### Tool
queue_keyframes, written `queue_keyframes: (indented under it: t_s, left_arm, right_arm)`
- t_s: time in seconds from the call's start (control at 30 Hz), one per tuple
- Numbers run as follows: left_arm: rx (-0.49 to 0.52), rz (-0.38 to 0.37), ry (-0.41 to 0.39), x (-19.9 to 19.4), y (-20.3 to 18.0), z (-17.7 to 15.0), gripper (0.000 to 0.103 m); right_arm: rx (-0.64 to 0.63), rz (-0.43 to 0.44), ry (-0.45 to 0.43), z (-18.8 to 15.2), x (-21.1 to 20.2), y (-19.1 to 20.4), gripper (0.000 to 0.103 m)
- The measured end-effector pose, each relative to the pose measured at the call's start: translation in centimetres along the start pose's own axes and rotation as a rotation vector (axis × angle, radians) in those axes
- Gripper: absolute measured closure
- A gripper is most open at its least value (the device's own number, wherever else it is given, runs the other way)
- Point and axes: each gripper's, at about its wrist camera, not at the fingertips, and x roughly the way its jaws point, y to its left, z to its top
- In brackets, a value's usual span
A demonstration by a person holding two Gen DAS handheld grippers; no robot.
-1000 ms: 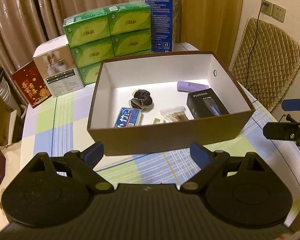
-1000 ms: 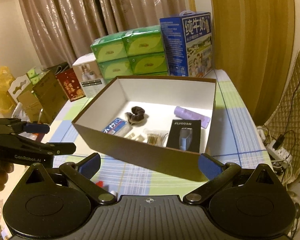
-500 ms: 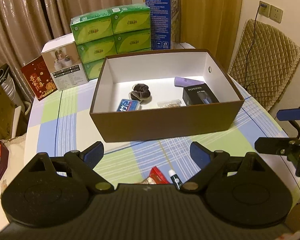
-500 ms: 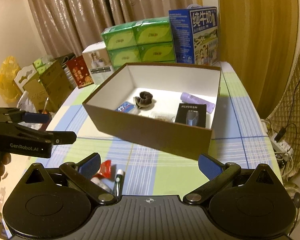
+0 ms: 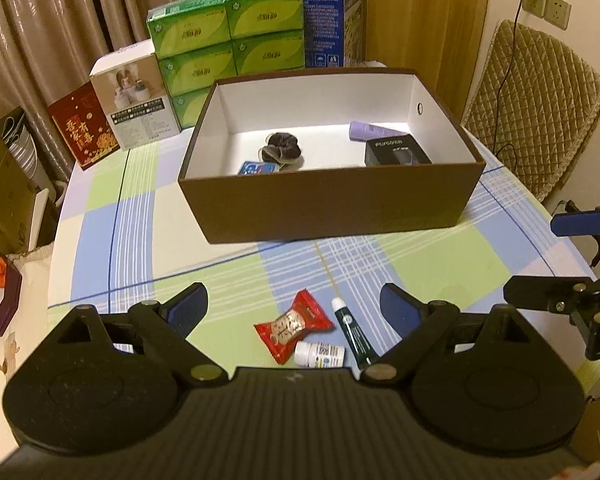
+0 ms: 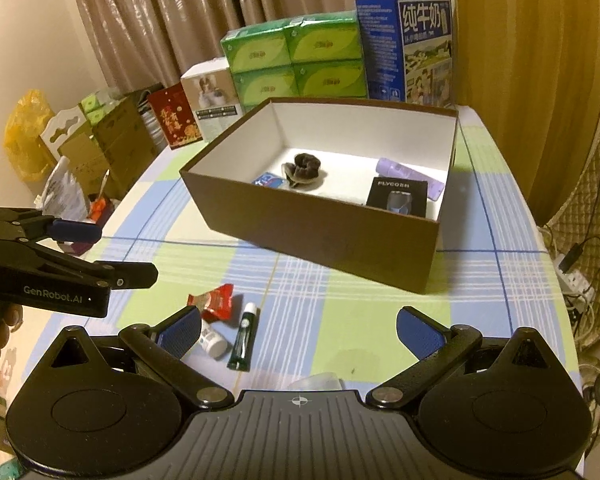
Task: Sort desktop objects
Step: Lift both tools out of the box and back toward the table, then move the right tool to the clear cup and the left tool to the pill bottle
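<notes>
A brown cardboard box [image 5: 332,204] [image 6: 320,232] with a white inside stands mid-table. In it lie a dark scrunchie [image 5: 281,148], a blue packet [image 5: 258,168], a purple tube [image 5: 370,131] and a black razor box [image 5: 396,152]. In front of it on the checked cloth lie a red snack packet [image 5: 294,326] [image 6: 216,302], a small white bottle [image 5: 319,354] [image 6: 211,340] and a dark green tube [image 5: 352,332] [image 6: 244,336]. My left gripper [image 5: 294,310] stands open over these three, holding nothing. My right gripper [image 6: 298,330] is open too, the green tube between its fingers' span.
Green tissue packs [image 5: 228,40], a blue milk carton [image 6: 408,48], a white product box [image 5: 134,104] and a red box [image 5: 82,128] line the table's far side. A quilted chair [image 5: 536,120] stands right. Cartons and bags [image 6: 100,140] crowd the floor at left.
Both grippers have drawn back from the box toward the table's near side, bringing the red packet, white bottle and green tube into view. Jaws stay wide in both.
</notes>
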Motion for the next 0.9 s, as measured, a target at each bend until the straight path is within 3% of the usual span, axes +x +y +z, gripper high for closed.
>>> queue_keyframes:
  t_s: [0.3,0.6,0.9]
  left_arm:
    - [-0.015,0.018,0.064,1.4,-0.2,-2.2,0.012]
    - [-0.058,-0.022,0.171,3.8,0.6,-5.6,0.012]
    - [-0.061,-0.025,0.181,4.5,1.0,-7.0,0.012]
  right_arm:
    - [-0.041,-0.036,0.078,-2.4,1.5,-0.7,0.002]
    - [-0.062,-0.054,0.164,-5.1,3.3,-1.8,0.002]
    - [-0.140,-0.058,0.187,-6.6,5.1,-1.2,0.002]
